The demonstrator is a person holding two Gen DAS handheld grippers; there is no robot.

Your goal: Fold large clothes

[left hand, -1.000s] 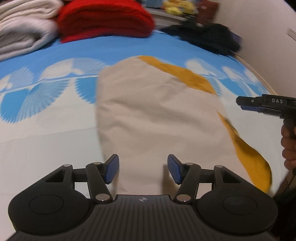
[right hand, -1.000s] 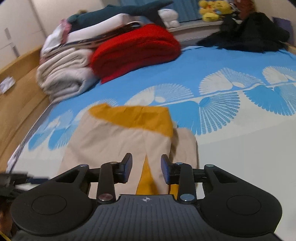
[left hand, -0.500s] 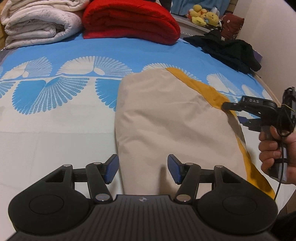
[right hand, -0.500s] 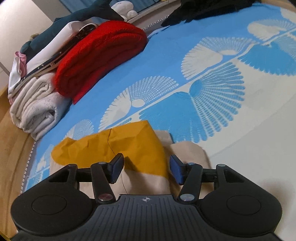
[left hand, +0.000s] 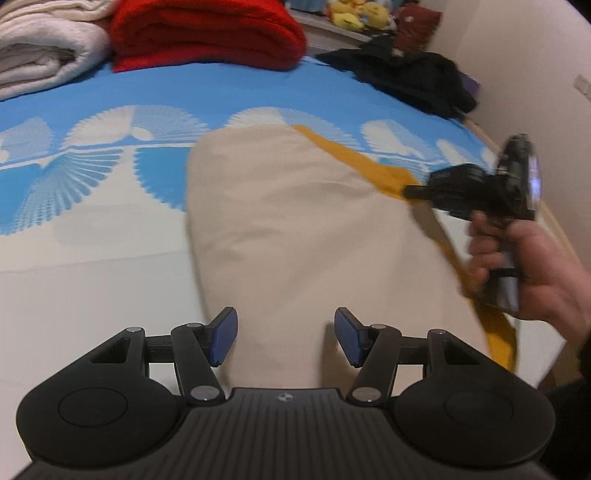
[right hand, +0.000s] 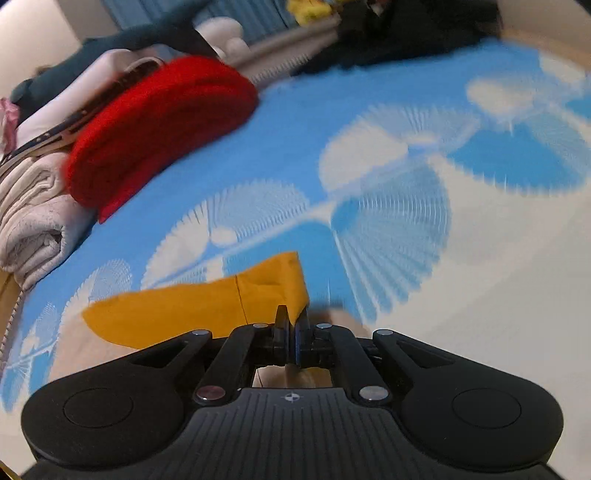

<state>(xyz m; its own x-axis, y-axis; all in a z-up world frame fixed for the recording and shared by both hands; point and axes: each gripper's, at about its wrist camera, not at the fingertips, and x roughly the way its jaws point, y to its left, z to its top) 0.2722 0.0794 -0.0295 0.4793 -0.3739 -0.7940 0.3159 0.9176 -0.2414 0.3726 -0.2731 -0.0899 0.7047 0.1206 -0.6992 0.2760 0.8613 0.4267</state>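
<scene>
A beige garment [left hand: 295, 229] with a mustard-yellow band [left hand: 369, 166] lies on the bed. My left gripper [left hand: 284, 338] hovers open over its near end, blue pads apart, with beige cloth below the gap. In the right wrist view, my right gripper [right hand: 291, 325] is shut on the corner of the yellow band [right hand: 207, 306]. The left wrist view shows the same right gripper [left hand: 410, 192] held by a hand [left hand: 532, 266], pinching the yellow edge on the garment's right side.
A folded red blanket [left hand: 207, 33] and white blankets [left hand: 48, 51] are stacked at the bed's far side. A dark clothes pile [left hand: 413, 77] lies far right beside plush toys [left hand: 354, 14]. The blue-and-white patterned sheet [left hand: 92, 177] spreads to the left; a wall [left hand: 535, 74] closes the right.
My right gripper has come down onto the yellow band's corner and its jaws have shut on it. The left gripper stays open over the beige end.
</scene>
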